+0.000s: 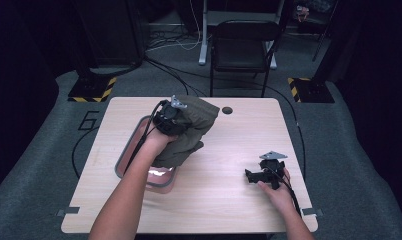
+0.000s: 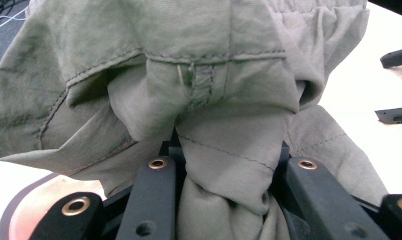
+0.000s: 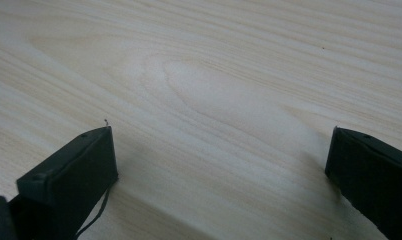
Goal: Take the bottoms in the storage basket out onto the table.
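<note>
My left tongs (image 1: pixel 181 117) pinch the olive garment (image 1: pixel 191 132), bunched above the tray (image 1: pixel 125 160). My right tongs (image 1: pixel 254 176) rest spread on the desk (image 1: pixel 224 200), nothing between them.

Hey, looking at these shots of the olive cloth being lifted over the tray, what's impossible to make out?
- Tray contents: high view, the olive cloth and forearm cover most of it.
- What garment the cloth is: left gripper view, bunched in the left claw and cut off by the edges.
- Right claw: its tips run off the right gripper view; above bare table.
</note>
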Motion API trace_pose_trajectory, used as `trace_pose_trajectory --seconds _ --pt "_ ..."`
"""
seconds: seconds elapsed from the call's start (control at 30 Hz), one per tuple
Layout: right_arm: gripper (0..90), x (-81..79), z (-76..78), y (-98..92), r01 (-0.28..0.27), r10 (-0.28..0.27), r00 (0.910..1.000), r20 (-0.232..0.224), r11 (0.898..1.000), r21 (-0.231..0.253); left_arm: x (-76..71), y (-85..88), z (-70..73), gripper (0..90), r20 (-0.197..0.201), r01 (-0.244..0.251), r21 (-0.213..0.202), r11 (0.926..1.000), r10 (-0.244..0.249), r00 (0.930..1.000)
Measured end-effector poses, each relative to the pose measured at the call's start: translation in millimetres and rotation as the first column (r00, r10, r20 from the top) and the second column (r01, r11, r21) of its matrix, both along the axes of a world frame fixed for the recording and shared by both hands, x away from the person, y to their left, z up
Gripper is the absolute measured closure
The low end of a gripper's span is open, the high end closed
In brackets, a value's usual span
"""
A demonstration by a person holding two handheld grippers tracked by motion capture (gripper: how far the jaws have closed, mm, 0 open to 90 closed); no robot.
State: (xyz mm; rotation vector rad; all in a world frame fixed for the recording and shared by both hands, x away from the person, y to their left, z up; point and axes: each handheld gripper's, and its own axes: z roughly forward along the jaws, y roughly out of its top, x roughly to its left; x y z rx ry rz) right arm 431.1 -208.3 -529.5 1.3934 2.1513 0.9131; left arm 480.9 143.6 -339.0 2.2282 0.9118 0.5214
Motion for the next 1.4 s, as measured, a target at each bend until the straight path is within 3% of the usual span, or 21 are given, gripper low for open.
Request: trace_pose_trajectory --seconds 0.67,1.0,1.4 --pt "0.0 0.0 0.1 0.3 0.005 -0.005 1.0000 -0.001 1.000 0.003 -1.7 -24.8 3.5 68.7 0.004 0.049 0.004 0.9988 -0.049 0.9988" --pt "0.0 0.0 0.1 0.4 0.006 -0.006 1.0000 0.000 1.000 0.005 -5.1 -41.5 3.8 68.7 0.004 0.073 -0.021 0.9971 -0.073 0.9973" --pt "0.0 0.0 0.1 0.4 0.005 -0.005 1.0000 0.000 1.000 0.005 -9.7 -61.9 -0.8 68.7 0.002 0.120 -0.003 0.9927 -0.120 0.9927"
